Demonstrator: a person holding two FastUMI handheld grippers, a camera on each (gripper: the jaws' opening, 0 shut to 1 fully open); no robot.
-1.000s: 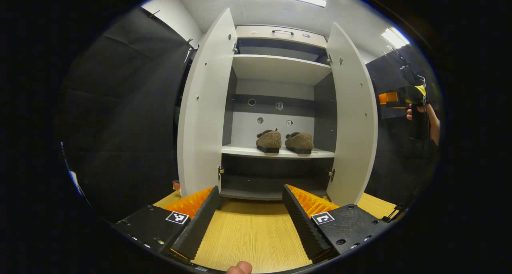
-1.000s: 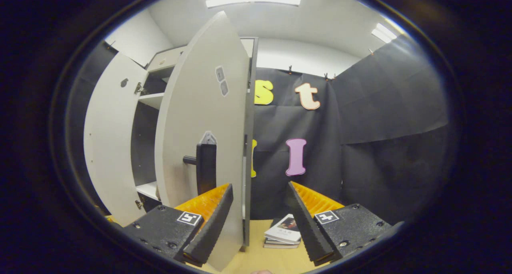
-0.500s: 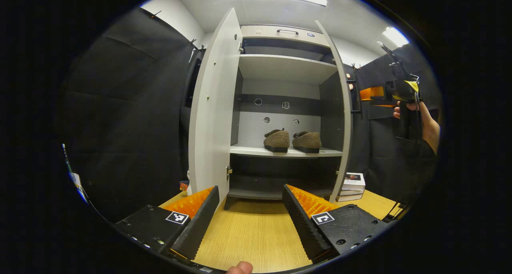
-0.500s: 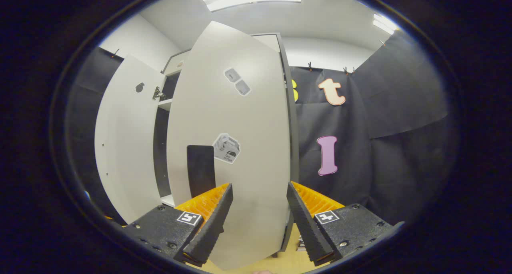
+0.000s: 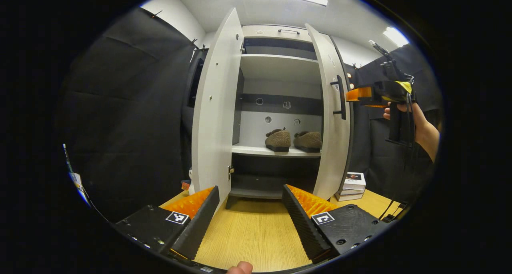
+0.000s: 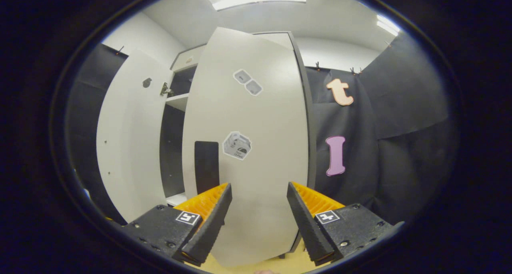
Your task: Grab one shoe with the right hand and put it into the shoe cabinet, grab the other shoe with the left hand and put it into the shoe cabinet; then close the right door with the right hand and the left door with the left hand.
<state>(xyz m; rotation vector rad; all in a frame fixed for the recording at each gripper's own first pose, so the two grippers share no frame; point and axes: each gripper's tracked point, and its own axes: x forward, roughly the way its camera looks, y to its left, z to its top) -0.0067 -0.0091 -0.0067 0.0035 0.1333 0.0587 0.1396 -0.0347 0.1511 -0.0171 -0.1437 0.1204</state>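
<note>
In the left gripper view, both shoes point(image 5: 294, 140) sit mid-frame on the cabinet point(image 5: 276, 58) shelf; the right gripper point(image 5: 354, 95), hand-held upper right, fingers spread empty, meets the half-closed right door point(image 5: 330, 118). The left gripper point(image 5: 251, 210) gapes low, empty.

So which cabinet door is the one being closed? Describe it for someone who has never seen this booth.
Start at the tall white shoe cabinet on the wooden floor. Its right door, beside the right gripper, is swung partway shut. Unlike the wide-open left door, it shows a dark handle and stickers.
</note>
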